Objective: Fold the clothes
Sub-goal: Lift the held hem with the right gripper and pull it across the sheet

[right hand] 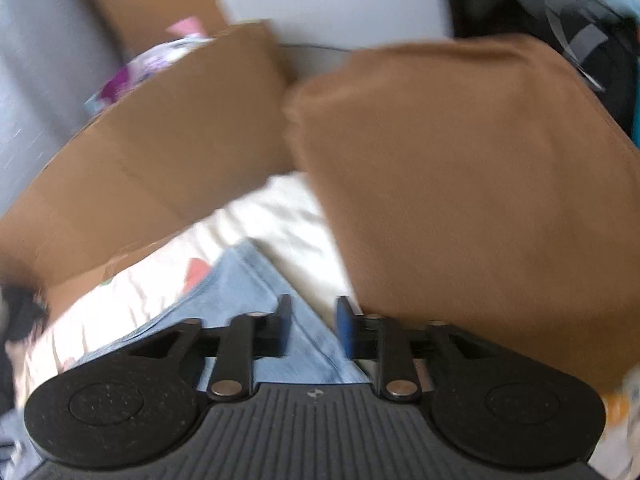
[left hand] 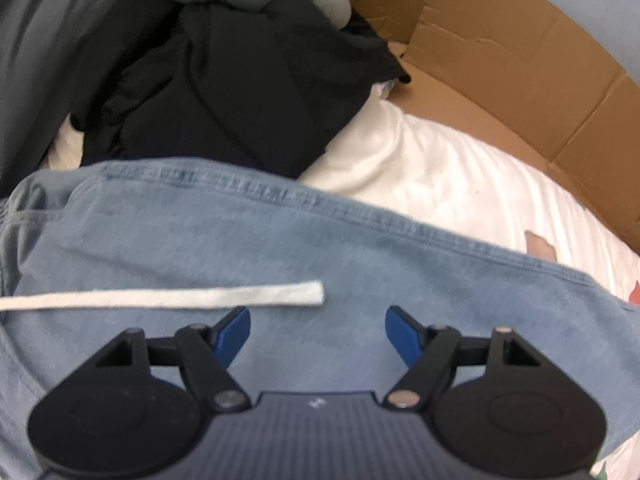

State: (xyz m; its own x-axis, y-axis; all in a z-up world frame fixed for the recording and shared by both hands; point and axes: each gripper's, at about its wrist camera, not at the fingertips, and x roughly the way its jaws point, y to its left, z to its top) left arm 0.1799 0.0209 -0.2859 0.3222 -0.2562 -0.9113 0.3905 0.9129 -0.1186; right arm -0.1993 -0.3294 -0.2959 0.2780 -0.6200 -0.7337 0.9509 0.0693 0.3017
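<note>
Light-blue denim garment (left hand: 280,248) spread on the white bedsheet (left hand: 460,184), a flat white drawstring (left hand: 168,298) across it. Left gripper (left hand: 318,330) hovers above, jaws wide, empty. Right gripper (right hand: 312,326), jaws narrowly parted over a denim corner (right hand: 256,280), pads not gripping. Beyond: black clothing (left hand: 240,80), brown cardboard box (left hand: 500,60), tan fabric (right hand: 480,200).

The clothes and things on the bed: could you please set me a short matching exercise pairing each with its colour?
Things:
1. shorts
2. drawstring
3. garment behind the shorts
4. folded garment

Colours:
A. black
B. brown
C. light blue
D. white

Pairs: 1-C, 2-D, 3-A, 4-B
</note>
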